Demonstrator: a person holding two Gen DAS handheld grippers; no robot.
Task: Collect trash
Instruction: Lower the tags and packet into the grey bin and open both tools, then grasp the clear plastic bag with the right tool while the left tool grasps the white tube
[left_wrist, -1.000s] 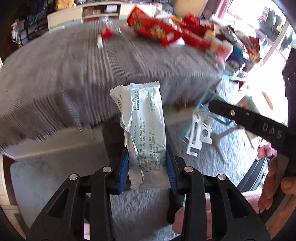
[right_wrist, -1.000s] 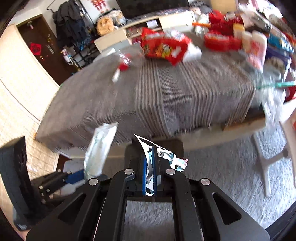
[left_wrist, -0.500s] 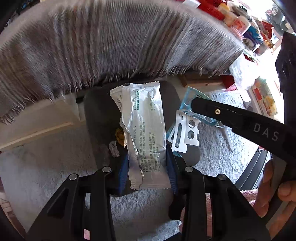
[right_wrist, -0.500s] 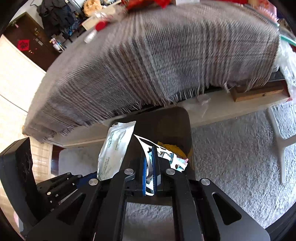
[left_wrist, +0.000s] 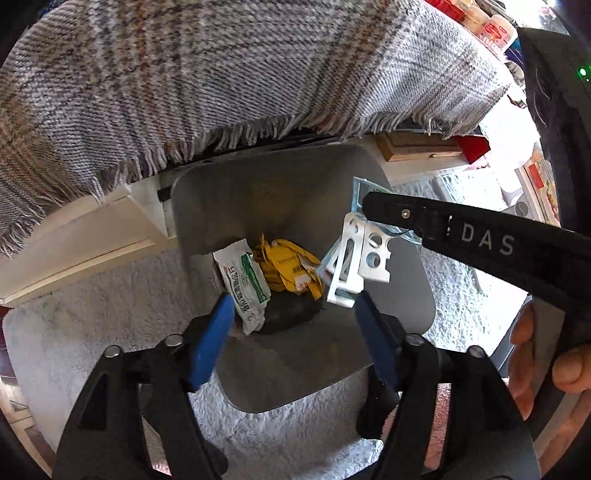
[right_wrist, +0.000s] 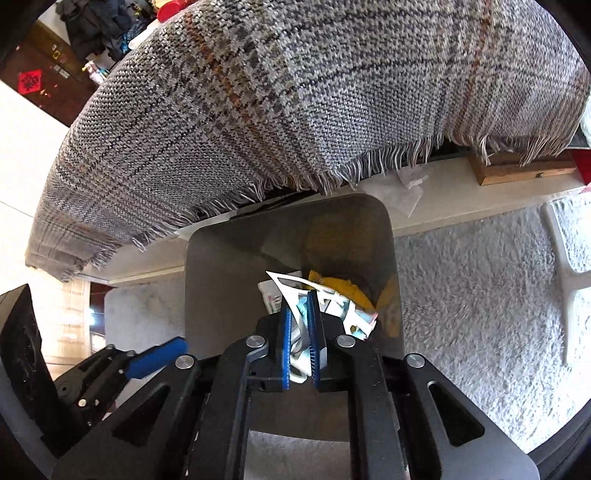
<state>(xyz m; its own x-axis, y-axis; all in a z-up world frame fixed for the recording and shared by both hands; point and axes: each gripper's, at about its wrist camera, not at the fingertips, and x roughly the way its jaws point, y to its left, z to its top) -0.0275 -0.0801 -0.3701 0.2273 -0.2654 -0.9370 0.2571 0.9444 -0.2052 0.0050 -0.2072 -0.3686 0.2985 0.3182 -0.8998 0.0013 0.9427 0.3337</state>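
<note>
A grey trash bin (left_wrist: 280, 192) stands on the carpet below the table edge; it also shows in the right wrist view (right_wrist: 229, 266). My left gripper (left_wrist: 293, 302) is open and empty over the bin's mouth. A white and green wrapper (left_wrist: 245, 284) lies inside the bin beside yellow wrappers (left_wrist: 286, 267). My right gripper (right_wrist: 298, 306) is shut on a white torn wrapper (right_wrist: 295, 291), held over the bin; the same wrapper (left_wrist: 364, 254) shows at the right gripper's tip in the left wrist view.
A grey plaid fringed cloth (left_wrist: 221, 74) hangs over the table edge just above the bin. White shaggy carpet (right_wrist: 480, 314) surrounds the bin. A wooden box (right_wrist: 524, 168) sits under the table. A white stool leg (right_wrist: 569, 266) is at right.
Both grippers moved down from the tabletop to over the bin. My left gripper opened and the white and green wrapper dropped into the bin. The right stays shut on its wrapper.
</note>
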